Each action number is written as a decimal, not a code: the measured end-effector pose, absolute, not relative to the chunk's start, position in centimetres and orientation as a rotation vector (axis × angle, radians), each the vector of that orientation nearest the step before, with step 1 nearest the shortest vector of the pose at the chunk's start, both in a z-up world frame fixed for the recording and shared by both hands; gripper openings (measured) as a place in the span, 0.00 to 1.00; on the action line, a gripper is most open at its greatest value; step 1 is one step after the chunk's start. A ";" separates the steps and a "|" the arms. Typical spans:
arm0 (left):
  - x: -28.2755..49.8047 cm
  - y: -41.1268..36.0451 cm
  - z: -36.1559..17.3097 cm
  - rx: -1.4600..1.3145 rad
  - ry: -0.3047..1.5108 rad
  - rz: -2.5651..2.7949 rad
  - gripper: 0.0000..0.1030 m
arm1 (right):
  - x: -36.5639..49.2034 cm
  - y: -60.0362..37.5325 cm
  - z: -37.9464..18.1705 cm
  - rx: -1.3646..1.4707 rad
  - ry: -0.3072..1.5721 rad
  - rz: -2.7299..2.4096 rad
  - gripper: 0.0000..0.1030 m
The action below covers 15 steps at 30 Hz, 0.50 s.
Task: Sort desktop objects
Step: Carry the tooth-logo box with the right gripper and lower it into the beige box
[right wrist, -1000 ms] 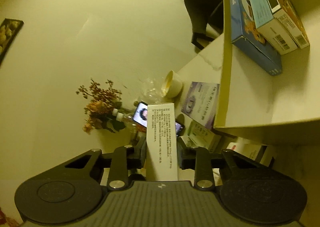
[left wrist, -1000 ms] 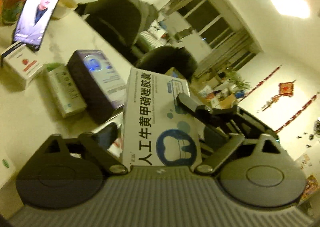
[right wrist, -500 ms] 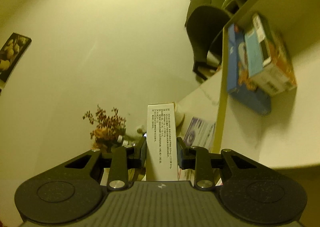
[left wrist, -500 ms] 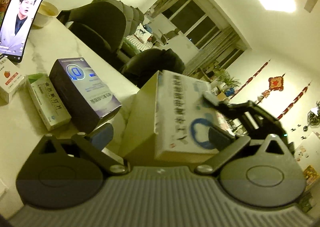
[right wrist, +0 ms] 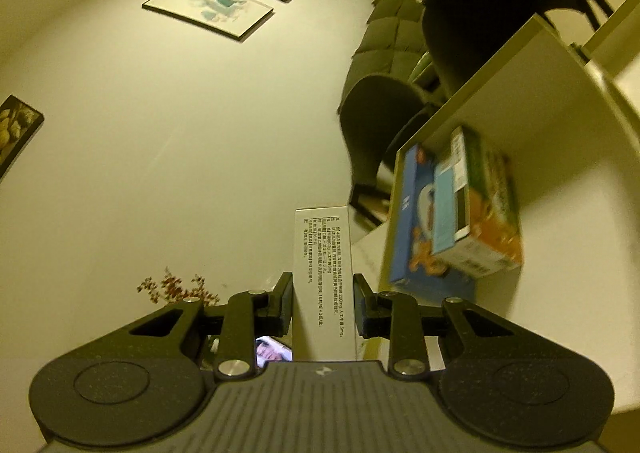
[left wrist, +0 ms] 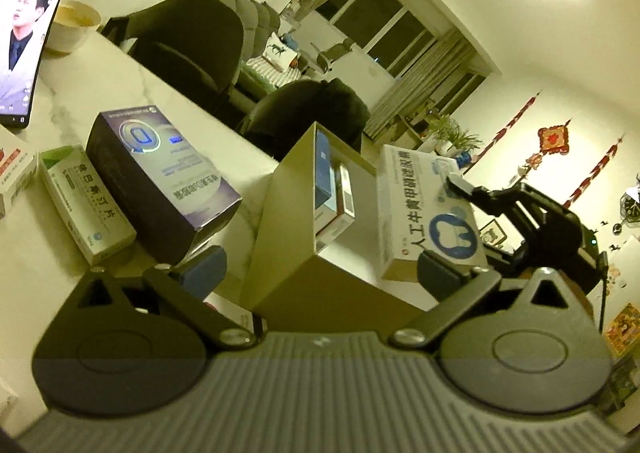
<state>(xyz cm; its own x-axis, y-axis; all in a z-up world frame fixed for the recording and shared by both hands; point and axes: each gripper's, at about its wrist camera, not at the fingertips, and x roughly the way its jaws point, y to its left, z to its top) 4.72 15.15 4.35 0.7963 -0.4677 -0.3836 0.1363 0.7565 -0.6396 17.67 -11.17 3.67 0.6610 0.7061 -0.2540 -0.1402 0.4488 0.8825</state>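
Note:
My right gripper (right wrist: 323, 305) is shut on a tall white medicine box (right wrist: 323, 265) and holds it upright in the air. In the left wrist view that same white box (left wrist: 428, 213), with a blue tooth logo, hangs over the right side of the beige storage box (left wrist: 288, 237), gripped by the right gripper (left wrist: 464, 189). The storage box (right wrist: 560, 157) holds a blue box (right wrist: 412, 221) and an orange and green box (right wrist: 492, 225) standing on edge. My left gripper (left wrist: 320, 273) is open just before the storage box's near corner, its pads apart from it.
On the white marble table left of the storage box lie a purple box (left wrist: 160, 177), a green and white box (left wrist: 84, 205) and a red and white box (left wrist: 12, 173). A lit phone (left wrist: 24, 41) and a bowl (left wrist: 74, 25) stand further back. Dark chairs (left wrist: 192, 49) line the far edge.
The right gripper has carried the white box up and to the right, from in front of the left camera to over the storage box. The left gripper has rolled a little and stayed open.

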 end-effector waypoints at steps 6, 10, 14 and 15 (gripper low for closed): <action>5.5 15.3 4.0 -0.652 0.608 -0.321 1.00 | 18.2 -12.8 3.6 0.938 0.673 0.503 0.31; 5.9 15.1 3.9 -0.635 0.632 -0.291 1.00 | 19.1 -13.8 3.2 0.906 0.687 0.430 0.31; 6.2 14.9 3.8 -0.638 0.647 -0.282 1.00 | 20.2 -14.1 3.0 0.842 0.701 0.357 0.31; 6.2 14.9 3.8 -0.635 0.647 -0.279 1.00 | 20.6 -14.1 3.0 0.829 0.705 0.344 0.31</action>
<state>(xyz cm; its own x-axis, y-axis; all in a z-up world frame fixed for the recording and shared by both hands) 6.19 14.88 3.78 0.7696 -0.4296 -0.4724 0.0486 0.7771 -0.6274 20.61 -14.10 2.97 0.7241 0.5360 -0.4340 -0.0121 0.6391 0.7691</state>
